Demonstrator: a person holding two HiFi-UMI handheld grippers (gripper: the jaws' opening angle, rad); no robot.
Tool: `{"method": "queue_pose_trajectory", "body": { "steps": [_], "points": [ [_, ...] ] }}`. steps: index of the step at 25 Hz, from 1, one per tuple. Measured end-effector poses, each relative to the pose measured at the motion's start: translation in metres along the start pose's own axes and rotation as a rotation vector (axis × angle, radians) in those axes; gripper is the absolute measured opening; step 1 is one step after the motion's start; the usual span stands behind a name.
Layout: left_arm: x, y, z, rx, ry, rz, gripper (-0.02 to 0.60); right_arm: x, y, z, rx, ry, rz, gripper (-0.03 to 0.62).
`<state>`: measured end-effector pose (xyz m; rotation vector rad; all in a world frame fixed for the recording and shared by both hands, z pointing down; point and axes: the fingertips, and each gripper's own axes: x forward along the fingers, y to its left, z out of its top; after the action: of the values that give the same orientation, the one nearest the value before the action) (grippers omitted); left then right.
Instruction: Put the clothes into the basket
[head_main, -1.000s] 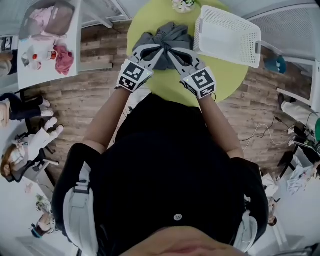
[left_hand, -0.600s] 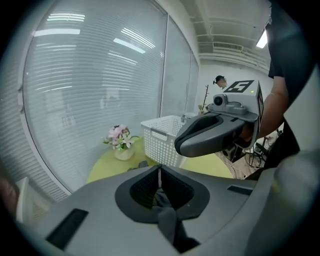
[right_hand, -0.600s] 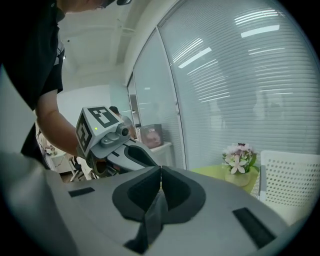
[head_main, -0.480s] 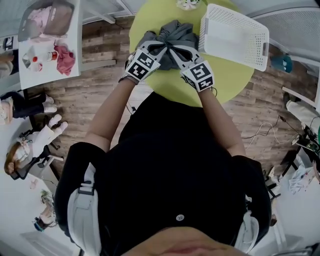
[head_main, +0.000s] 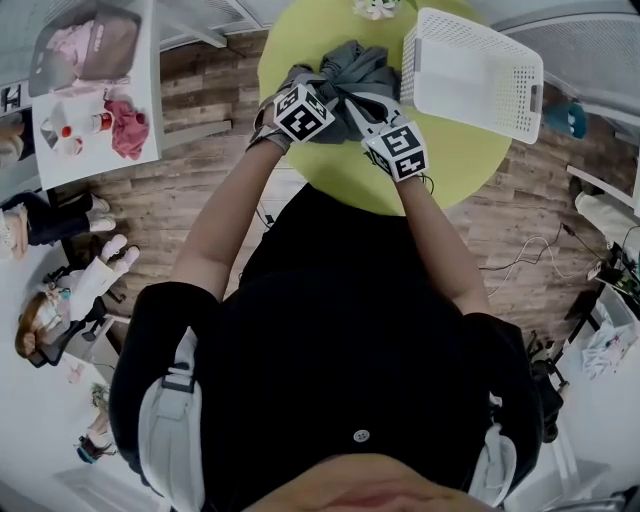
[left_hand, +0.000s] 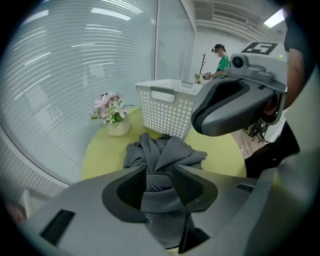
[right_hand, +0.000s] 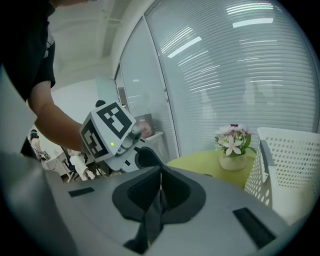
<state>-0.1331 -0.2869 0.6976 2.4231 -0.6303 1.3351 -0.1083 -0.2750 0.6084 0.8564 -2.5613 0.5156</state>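
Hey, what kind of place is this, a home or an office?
Probably an office or lab-like workroom rather than a home: glass walls with slatted blinds, wood flooring, a round green table, and another person standing in the background.

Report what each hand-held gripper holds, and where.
Right hand-held gripper pinches a fold of the crumpled grey cloth garment. Left hand-held gripper: jaws have just been opening around another fold.

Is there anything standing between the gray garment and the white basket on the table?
Nothing visible. The gray garment lies just beside the white basket on the green table; the flower pot stands off to one side.
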Motion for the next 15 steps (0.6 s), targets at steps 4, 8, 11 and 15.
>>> {"method": "queue_pose_trajectory", "body": {
  "steps": [4,8,11,15],
  "points": [
    [0.020,0.005,-0.012,0.047,0.083,-0.005,0.218,0.004,-0.006,-0.007,0.010,0.014,-0.015,0.026],
    [0.037,0.003,-0.022,0.095,0.163,-0.026,0.270,0.005,-0.006,-0.012,0.021,0.022,-0.027,0.026],
    [0.049,0.004,-0.025,0.134,0.189,-0.012,0.299,0.005,-0.006,-0.016,0.027,0.029,-0.031,0.026],
    [0.058,0.006,-0.024,0.124,0.195,0.000,0.334,0.003,-0.007,-0.019,0.033,0.035,-0.032,0.026]
  ]
}}
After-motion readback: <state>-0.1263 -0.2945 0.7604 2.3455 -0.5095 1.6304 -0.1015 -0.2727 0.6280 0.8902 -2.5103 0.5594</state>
